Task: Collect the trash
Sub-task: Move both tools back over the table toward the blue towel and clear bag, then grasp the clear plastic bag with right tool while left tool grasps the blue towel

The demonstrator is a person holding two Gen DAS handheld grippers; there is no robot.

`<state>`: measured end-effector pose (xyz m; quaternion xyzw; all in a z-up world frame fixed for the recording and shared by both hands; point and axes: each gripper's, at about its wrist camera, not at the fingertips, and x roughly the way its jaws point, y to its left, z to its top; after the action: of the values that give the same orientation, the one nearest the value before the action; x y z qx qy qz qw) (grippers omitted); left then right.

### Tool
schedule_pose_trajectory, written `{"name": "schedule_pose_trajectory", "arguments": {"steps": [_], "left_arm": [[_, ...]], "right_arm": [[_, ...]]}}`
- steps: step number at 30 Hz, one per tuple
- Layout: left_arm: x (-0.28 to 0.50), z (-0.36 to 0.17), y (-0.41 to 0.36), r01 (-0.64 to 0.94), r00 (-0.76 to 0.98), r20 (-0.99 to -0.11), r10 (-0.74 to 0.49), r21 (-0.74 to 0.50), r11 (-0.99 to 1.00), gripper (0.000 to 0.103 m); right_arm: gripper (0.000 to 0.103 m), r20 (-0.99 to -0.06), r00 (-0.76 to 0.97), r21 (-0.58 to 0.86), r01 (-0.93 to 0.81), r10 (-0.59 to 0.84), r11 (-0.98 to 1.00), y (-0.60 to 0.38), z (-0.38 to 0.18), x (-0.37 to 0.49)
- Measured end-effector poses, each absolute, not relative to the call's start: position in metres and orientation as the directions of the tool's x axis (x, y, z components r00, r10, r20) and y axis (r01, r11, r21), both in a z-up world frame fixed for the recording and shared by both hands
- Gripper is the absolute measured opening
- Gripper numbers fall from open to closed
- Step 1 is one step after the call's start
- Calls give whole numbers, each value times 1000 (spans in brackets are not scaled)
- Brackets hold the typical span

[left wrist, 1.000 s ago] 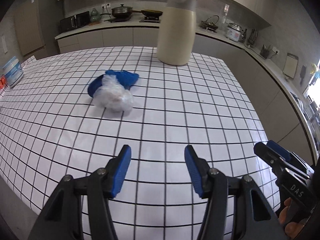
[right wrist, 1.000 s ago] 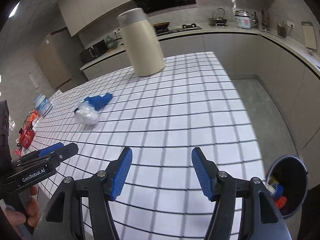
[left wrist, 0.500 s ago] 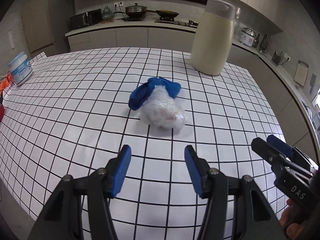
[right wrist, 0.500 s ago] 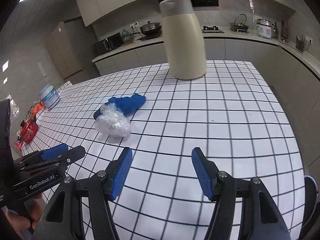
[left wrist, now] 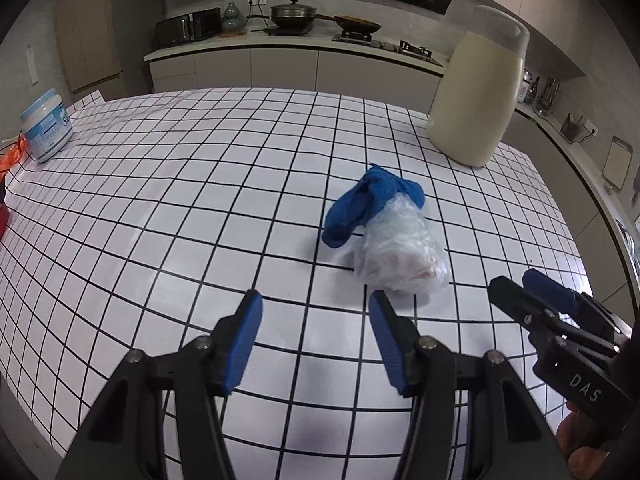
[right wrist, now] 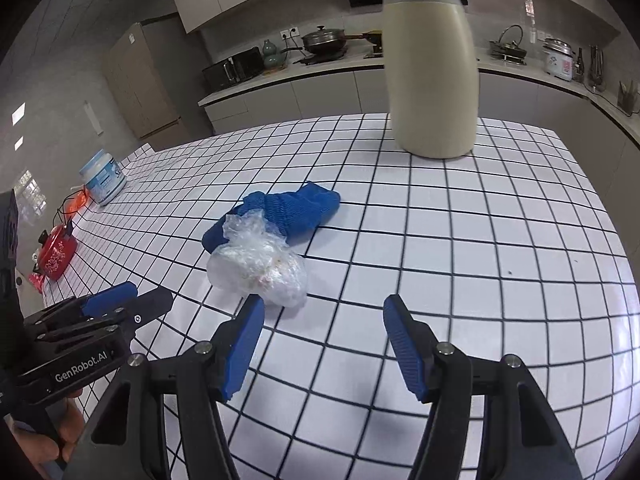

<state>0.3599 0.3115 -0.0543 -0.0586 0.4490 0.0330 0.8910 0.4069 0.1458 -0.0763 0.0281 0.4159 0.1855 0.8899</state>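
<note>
Left wrist view: a crumpled clear plastic bag (left wrist: 402,258) is lying on a white tabletop (left wrist: 180,200) with black grid lines, toward the right edge. Its long axis is running from the near right to the far left, where it is touching a bunched blue cloth (left wrist: 368,204). The bag is looking cloudy and wrinkled, with something pale and pinkish inside. The left gripper (left wrist: 316,320) is hovering just short of the bag, its blue-padded jaws spread partway, holding and touching nothing. The right gripper (left wrist: 532,292) is showing at the right, side on. A tall cream container (left wrist: 476,92) is standing near the far right corner, and a white and blue tub (left wrist: 46,128) by the left edge.

Right wrist view: the bag (right wrist: 260,272) is sitting in the middle of the tabletop (right wrist: 480,240), the cloth (right wrist: 288,210) stretching behind it toward the far right. The right gripper (right wrist: 324,326) is also half spread and empty, its left pad just beside the bag; contact is unclear. The left gripper (right wrist: 120,300) is showing at the lower left. A red object (right wrist: 56,250) is resting at the left edge, the tub (right wrist: 102,178) beyond it, the cream container (right wrist: 432,68) near the far edge.
</note>
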Motion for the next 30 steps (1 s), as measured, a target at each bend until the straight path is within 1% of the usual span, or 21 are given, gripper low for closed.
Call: {"name": "schedule_pose_trajectory", "arguments": {"steps": [7, 19, 22, 24, 25, 27, 30], "left_arm": [[370, -61, 331, -132, 591, -807, 10, -85, 988, 57], [378, -69, 350, -156, 590, -808, 11, -100, 983, 57], [379, -70, 348, -147, 590, -808, 7, -99, 984, 57], [379, -71, 346, -140, 589, -808, 1, -101, 985, 57], [380, -71, 344, -136, 588, -809, -5, -105, 985, 57], [382, -71, 340, -121, 589, -808, -18, -110, 987, 57], [384, -68, 332, -98, 597, -802, -30, -110, 989, 57]], "right_arm": [[64, -732, 558, 214, -356, 391, 910, 178, -85, 425], [64, -759, 513, 201, -400, 400, 894, 219, -110, 447], [63, -753, 519, 198, -408, 405, 891, 219, -112, 447], [42, -745, 528, 194, -414, 408, 890, 218, -113, 446], [41, -746, 526, 191, -418, 408, 888, 217, -113, 445], [34, -744, 529, 185, -424, 408, 886, 214, -112, 442], [29, -736, 539, 188, -419, 410, 888, 206, -110, 438]]}}
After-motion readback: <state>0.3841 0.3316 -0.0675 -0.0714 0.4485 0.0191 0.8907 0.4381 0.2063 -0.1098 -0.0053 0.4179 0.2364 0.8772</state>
